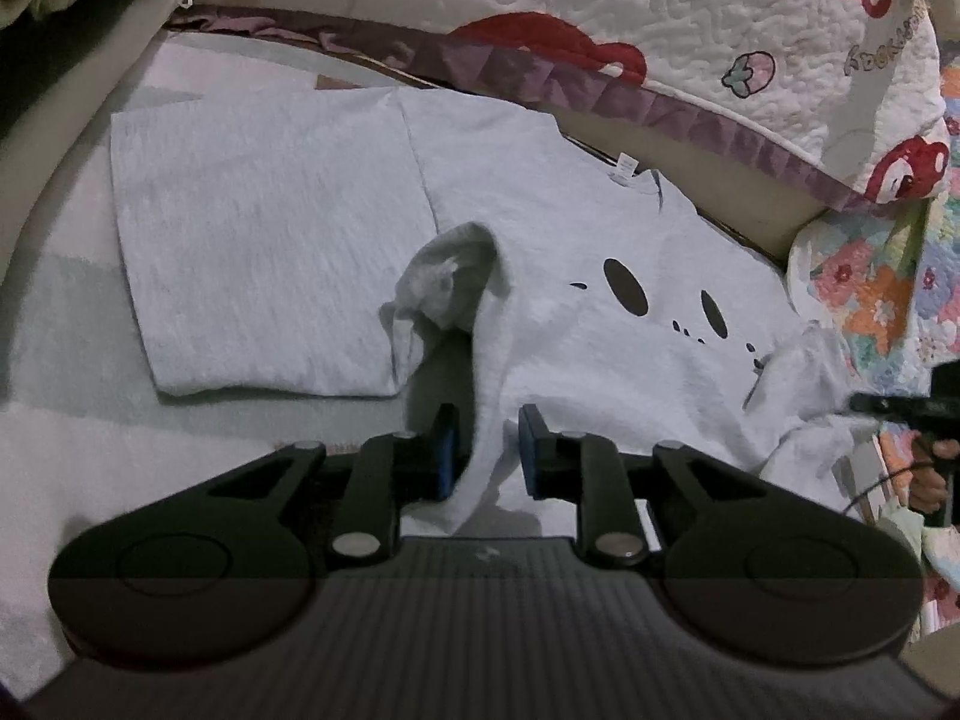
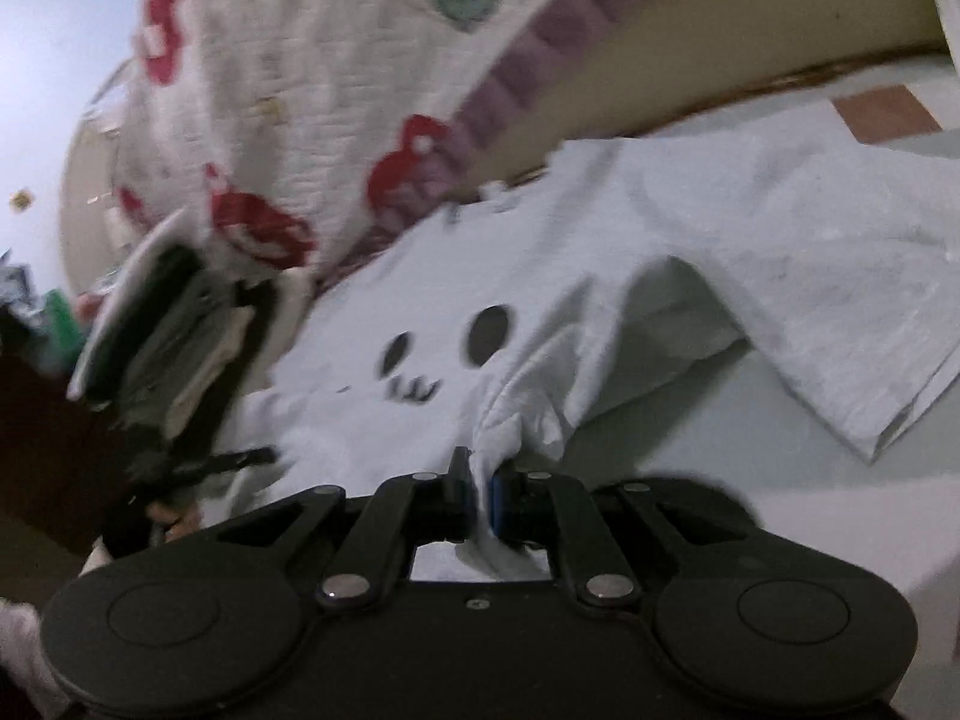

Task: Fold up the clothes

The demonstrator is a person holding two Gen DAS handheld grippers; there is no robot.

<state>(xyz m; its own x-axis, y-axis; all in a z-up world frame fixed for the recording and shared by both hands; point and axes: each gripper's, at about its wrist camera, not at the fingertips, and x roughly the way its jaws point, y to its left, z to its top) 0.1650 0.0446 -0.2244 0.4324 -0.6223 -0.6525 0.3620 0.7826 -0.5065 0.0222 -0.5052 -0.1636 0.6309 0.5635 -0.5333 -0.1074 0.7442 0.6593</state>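
A light grey T-shirt (image 1: pixel 600 222) with a black cartoon face print lies spread on the bed. My left gripper (image 1: pixel 487 450) stands slightly open at the shirt's near edge. A raised fold of the fabric (image 1: pixel 480 312) runs between its blue pads (image 1: pixel 447 456), which do not press on it. In the right wrist view my right gripper (image 2: pixel 482 483) is shut on a bunched piece of the same shirt (image 2: pixel 780 228), just below the face print (image 2: pixel 489 333). That view is blurred.
A white quilt with red prints (image 1: pixel 600 0) is heaped behind the shirt, and a floral quilt (image 1: pixel 870 288) lies to the right. A stack of folded clothes (image 2: pixel 162 348) stands at the left. A person's hand (image 1: pixel 933 474) shows at the right edge.
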